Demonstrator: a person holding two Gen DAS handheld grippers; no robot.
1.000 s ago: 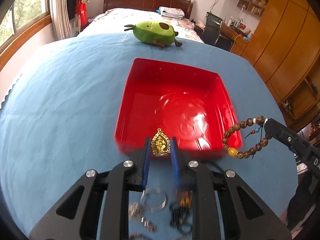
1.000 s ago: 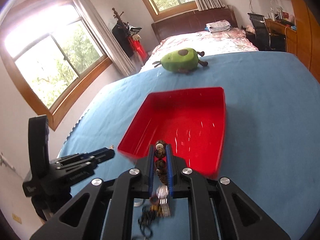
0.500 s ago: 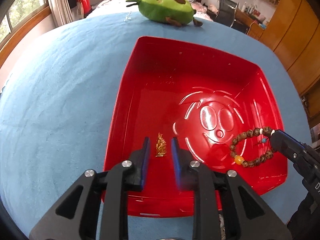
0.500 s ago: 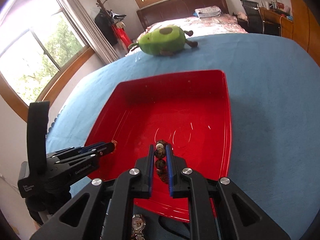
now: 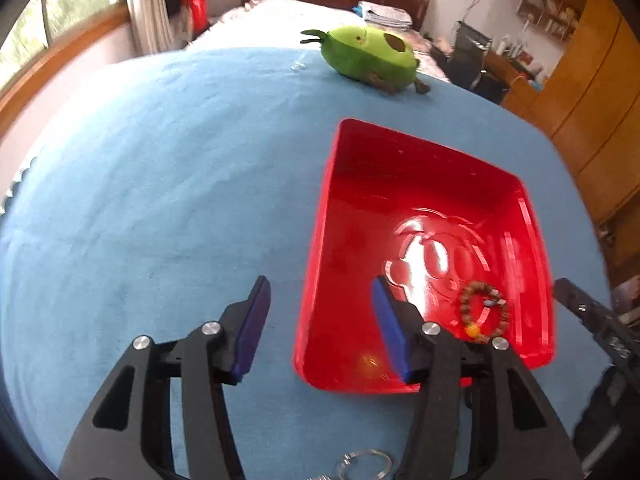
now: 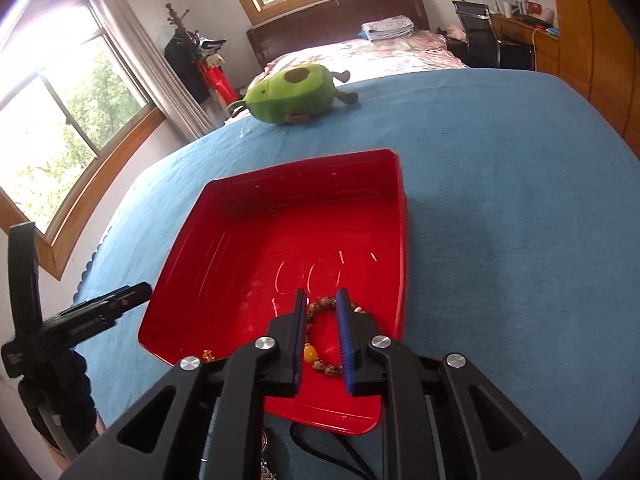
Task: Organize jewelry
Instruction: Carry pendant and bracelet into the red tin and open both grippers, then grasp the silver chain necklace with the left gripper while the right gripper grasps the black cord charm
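Note:
The red tray (image 5: 320, 240) (image 6: 402, 240) lies on the blue cloth. A gold pendant (image 5: 370, 362) (image 6: 208, 355) rests loose in its near left corner. My left gripper (image 5: 320, 284) hangs over the tray's left wall, its jaws opening wide with nothing between them. The wooden bead bracelet (image 5: 484, 312) (image 6: 320, 360) lies flat on the tray floor. My right gripper (image 6: 320, 294) hovers just above it, jaws slightly parted, pads not pressing on the beads. In the left wrist view the right gripper's tip (image 5: 568, 290) stands clear of the bracelet.
A green avocado plush (image 5: 372, 58) (image 6: 292, 94) sits at the far edge of the cloth. A clear ring (image 5: 362, 464), a watch (image 6: 266, 468) and a black cord (image 6: 320, 440) lie on the cloth before the tray. Wooden wardrobes stand to the right.
The left jaws spread apart and the pendant dropped into the tray; that gripper slid left. The right gripper sank into the tray and let the bracelet settle on the floor.

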